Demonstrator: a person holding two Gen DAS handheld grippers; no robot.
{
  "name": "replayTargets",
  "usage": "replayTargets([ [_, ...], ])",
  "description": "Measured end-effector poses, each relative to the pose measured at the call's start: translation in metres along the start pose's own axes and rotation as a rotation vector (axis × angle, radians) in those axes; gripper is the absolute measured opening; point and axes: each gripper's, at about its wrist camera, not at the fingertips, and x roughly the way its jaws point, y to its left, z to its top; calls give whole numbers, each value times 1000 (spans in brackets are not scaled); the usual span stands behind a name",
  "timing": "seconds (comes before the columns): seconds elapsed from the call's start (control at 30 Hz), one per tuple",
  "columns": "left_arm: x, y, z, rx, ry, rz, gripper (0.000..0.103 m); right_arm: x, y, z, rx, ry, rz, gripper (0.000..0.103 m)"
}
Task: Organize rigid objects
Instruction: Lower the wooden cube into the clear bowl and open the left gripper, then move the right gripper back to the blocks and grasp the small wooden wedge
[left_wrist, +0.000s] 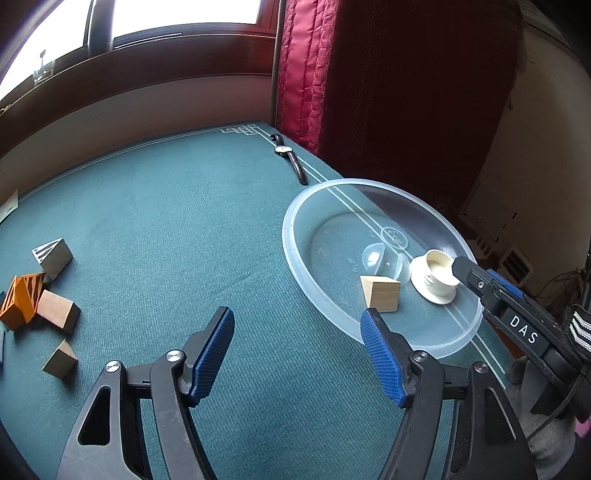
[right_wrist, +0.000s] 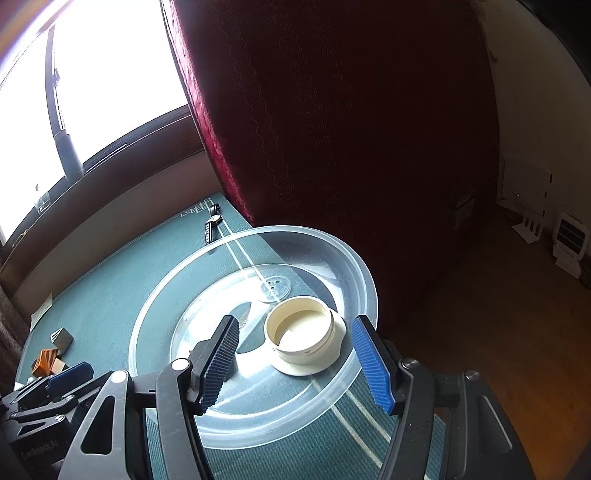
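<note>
A clear round plastic tray (left_wrist: 291, 236) lies at the right edge of the green table. In it are a pale wooden block (left_wrist: 380, 293), a clear half-dome (left_wrist: 376, 258) and a cream ring-shaped cap (left_wrist: 437, 275). My left gripper (left_wrist: 297, 314) is open and empty, its right fingertip just short of the wooden block at the tray's near rim. In the right wrist view my right gripper (right_wrist: 295, 321) is open, with the cap (right_wrist: 303, 336) between its fingers and a gap showing on the left side. Loose blocks lie far left: a striped one (left_wrist: 55, 254), an orange one (left_wrist: 22, 301) and plain wooden ones (left_wrist: 59, 312).
A wristwatch (left_wrist: 291, 158) lies along the table's white border line behind the tray. A red quilted curtain (left_wrist: 369, 74) hangs close behind the tray. The tray (right_wrist: 147, 314) overhangs the table's right edge, with wooden floor (right_wrist: 480, 295) below.
</note>
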Motion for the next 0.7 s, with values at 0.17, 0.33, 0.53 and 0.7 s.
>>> replayTargets([
  [0.17,-11,15,-2,-17,-17,29,72,-6,14,-6,-36,-6,16,67],
  [0.33,-22,35,-5,-46,-24,59,72,-11,30,-12,-68,-4,43,67],
  [0.53,-35,61,-10,-82,-32,95,72,-13,49,-18,-88,10,79,67],
  [0.7,-45,83,-16,-114,-31,125,72,-11,69,-19,-117,27,121,67],
])
